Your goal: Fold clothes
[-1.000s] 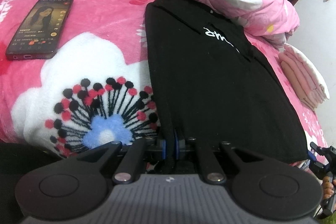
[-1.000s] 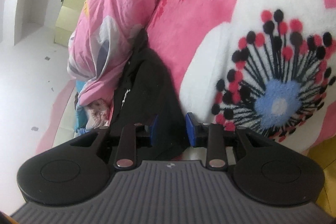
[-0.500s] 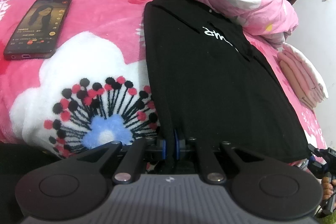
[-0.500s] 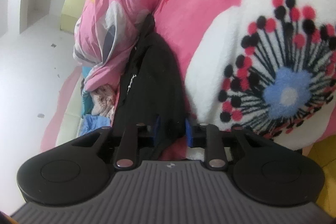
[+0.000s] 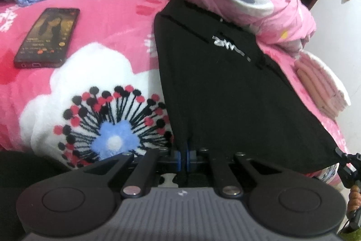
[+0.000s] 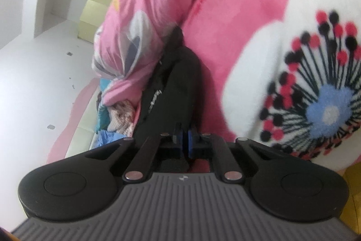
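Black garment [image 5: 230,92] spread flat on pink floral blanket, white lettering (upside down) near far end, far edge against pink quilt, near corners pinched up

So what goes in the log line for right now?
step: grab hem | left gripper: shut on shirt | right gripper: just closed on shirt | shirt: flat on blanket | next: maybe fold

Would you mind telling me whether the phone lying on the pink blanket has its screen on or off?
On. The phone lies face up on the pink blanket, and its screen glows with a picture and small icons.
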{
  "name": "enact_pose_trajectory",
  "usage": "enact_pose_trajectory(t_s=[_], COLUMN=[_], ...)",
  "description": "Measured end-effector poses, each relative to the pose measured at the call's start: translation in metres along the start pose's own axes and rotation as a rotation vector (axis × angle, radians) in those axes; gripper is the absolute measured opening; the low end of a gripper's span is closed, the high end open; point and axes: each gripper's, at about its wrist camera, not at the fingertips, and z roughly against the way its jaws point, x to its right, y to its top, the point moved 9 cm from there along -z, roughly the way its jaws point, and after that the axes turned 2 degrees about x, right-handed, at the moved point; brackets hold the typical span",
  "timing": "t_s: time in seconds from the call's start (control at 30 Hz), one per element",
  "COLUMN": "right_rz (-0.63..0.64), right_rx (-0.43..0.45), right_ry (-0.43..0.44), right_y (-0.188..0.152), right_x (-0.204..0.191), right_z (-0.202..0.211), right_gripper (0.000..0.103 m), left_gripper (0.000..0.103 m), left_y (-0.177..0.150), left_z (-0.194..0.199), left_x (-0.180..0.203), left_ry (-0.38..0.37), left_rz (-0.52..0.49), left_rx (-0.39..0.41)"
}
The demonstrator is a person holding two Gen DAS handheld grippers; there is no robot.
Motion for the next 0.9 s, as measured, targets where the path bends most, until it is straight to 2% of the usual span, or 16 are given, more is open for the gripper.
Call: enact_pose_trajectory(t_s=[0.5,0.9], right_rz=[0.071,0.065], right_rx=[0.102,0.168], right_ry=[0.075,0.094], right_y=[-0.001,-0.017], right_x=[-0.048,-0.062], right_z=[0.033,0.085], right_gripper=[0.002,0.002], left_gripper=[0.004,0.004], left_y=[0.012,-0.012], left_z=[0.063,0.112], left_x=[0.015,0.005], left_ry=[-0.107,-0.149], left_rz=[-0.026,-0.005], left_rx=[0.098,0.111])
